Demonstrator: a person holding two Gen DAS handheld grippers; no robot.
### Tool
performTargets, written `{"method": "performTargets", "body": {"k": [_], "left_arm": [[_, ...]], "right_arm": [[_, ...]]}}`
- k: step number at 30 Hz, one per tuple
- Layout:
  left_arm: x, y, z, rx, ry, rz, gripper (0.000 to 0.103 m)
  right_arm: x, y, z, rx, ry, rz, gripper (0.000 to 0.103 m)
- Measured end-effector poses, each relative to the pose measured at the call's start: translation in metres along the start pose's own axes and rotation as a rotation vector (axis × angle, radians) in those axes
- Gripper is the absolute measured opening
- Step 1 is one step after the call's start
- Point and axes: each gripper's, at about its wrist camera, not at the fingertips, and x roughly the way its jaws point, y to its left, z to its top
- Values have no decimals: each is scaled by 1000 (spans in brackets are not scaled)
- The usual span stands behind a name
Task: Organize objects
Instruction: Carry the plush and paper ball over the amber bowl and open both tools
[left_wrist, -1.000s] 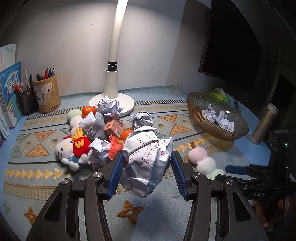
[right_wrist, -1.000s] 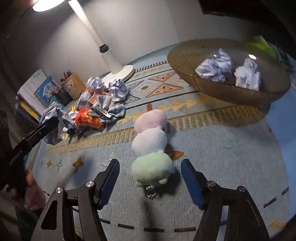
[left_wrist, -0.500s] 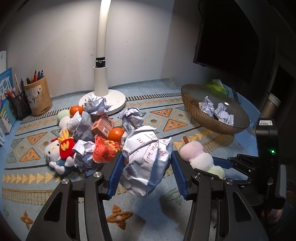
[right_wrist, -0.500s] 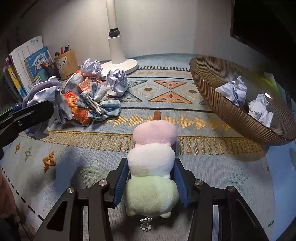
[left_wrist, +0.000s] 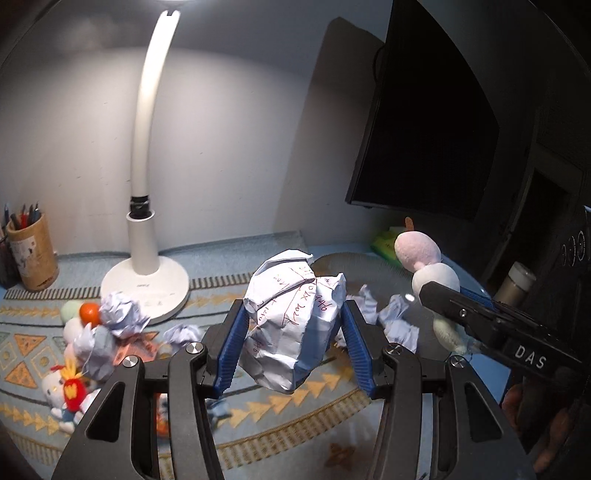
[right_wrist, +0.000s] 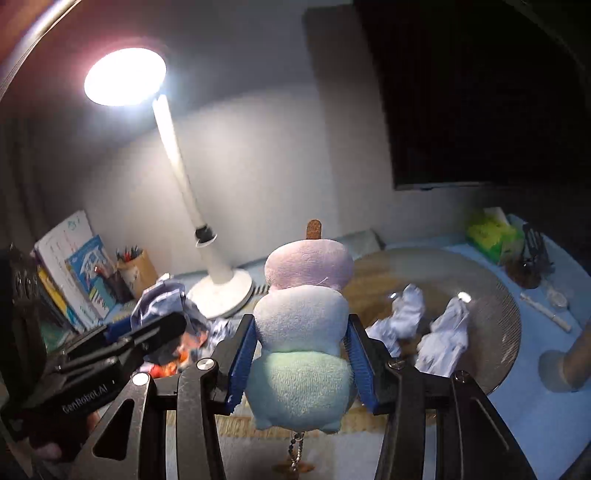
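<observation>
My left gripper (left_wrist: 293, 314) is shut on a big crumpled paper ball (left_wrist: 288, 291) with red writing, held in the air over the patterned mat. In front of it lies the woven bowl (left_wrist: 351, 258) with crumpled papers (right_wrist: 406, 314) inside. My right gripper (right_wrist: 301, 325) is shut on a plush skewer toy (right_wrist: 306, 266) of pink, white and green balls, lifted clear of the mat with its keychain hanging below. The toy (left_wrist: 417, 247) stands upright at the right of the left wrist view. The bowl (right_wrist: 491, 288) sits ahead and to the right of it.
A pile of paper balls, plush dolls, oranges and a small box (left_wrist: 99, 332) lies left on the mat. A white desk lamp (left_wrist: 144, 273) stands behind it, a pen cup (left_wrist: 33, 254) and books (right_wrist: 74, 266) far left. A dark monitor (left_wrist: 424, 129) hangs at the right.
The right gripper shut on the plush skewer and lifted it off the mat. The left gripper, still holding the paper ball, rose and moved right toward the bowl.
</observation>
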Motion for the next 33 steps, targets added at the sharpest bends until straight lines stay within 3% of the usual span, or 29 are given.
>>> {"method": "performTargets", "body": {"k": [6,8,11,14,23,25,27,28,29,33], "left_arm": [[37,-39,42,69,-63,-64,49],[56,-43,48,58,-66,-89,49],[95,-47,44,41,-16,-99,49],[127,-50,33,49,31,-91,49],[163,-42,9,30,102,-68,50],[168,-44,5,32,114,-72,55],[171,-49,2,48,122,-52,73],[171,-51,1,56,117,-39,88],[168,-51,0,61,100,-36,90],[168,-44,2,30,107,-67,90]], "right_arm": [[-2,-65,52,142,-108,-136,47],[6,-85,60,197,-107,-169,48],[28,-111,55,283,-46,-170,48],[46,-120,48,268,-26,-221,47],[81,-145,30,327,-85,-246,48],[84,-146,30,316,-76,-234,48],[87,-145,30,300,-61,-223,55],[89,-147,29,301,-62,-213,60],[89,-148,27,305,-69,-208,64],[83,-149,24,304,-105,-193,64]]}}
